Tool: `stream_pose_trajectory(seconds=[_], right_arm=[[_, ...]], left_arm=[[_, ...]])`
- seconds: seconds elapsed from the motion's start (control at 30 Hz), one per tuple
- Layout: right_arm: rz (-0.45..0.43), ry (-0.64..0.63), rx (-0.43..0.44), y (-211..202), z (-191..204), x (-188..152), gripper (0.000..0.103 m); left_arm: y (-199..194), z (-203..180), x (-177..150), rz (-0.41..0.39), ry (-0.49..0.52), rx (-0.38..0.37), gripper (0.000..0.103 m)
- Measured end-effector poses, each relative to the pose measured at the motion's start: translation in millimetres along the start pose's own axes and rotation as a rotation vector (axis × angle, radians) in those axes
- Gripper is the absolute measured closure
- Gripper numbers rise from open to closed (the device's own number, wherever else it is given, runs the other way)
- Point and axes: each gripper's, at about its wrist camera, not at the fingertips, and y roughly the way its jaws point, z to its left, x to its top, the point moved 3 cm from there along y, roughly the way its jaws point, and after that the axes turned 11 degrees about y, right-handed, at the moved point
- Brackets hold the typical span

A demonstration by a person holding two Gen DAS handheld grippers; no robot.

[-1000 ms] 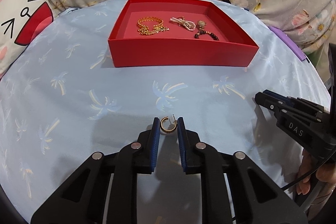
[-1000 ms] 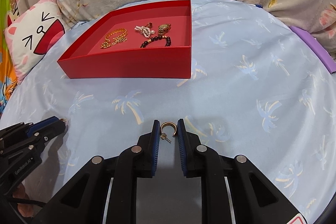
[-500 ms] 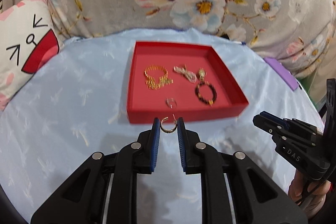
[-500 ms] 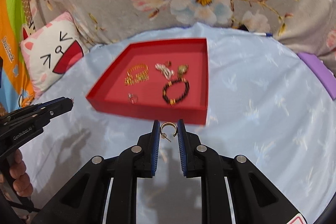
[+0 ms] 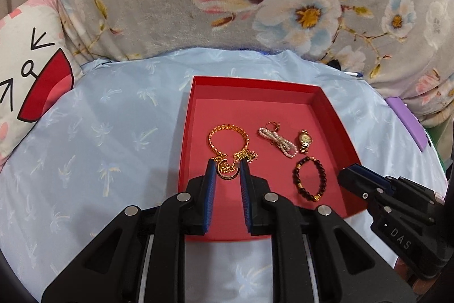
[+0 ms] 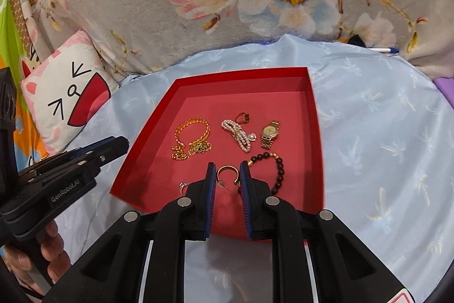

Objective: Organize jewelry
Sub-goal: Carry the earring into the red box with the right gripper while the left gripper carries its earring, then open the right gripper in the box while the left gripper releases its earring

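Watch (image 6: pixel 271 132) right of pearl bracelet (image 6: pixel 238 134) in tray (image 6: pixel 241 75).

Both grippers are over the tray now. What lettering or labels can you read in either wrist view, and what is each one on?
"DAS": white letters on the side of the right gripper, in the left wrist view.
"GenRobot.AI": white letters on the side of the left gripper, in the right wrist view.
Gold watch dial: too small to read.
Red-edged sticker at the bottom corner: cut off, unreadable.
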Motion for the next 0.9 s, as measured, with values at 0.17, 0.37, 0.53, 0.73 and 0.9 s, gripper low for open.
stream_pose_trajectory(seconds=[0.17,0.37,0.53,0.73,0.9], right_arm=[[0.037,-0.012,0.002,28,7,1,0.087],[0.065,-0.038,-0.007,53,16,-1,0.087],[0.065,-0.063,-0.03,63,19,-2,0.087],[0.052,-0.073,-0.034,70,20,3,0.086],[0.009,-0.059,-0.035,65,17,8,0.081]], left_arm=[[26,4,-1,0.045,-0.003,-0.004,0.087],[42,8,-3,0.062,-0.006,-0.006,0.087],[50,11,-4,0.073,-0.014,-0.007,0.087],[54,15,0,0.065,-0.027,0.002,0.086],[52,21,4,0.055,-0.054,0.011,0.063]])
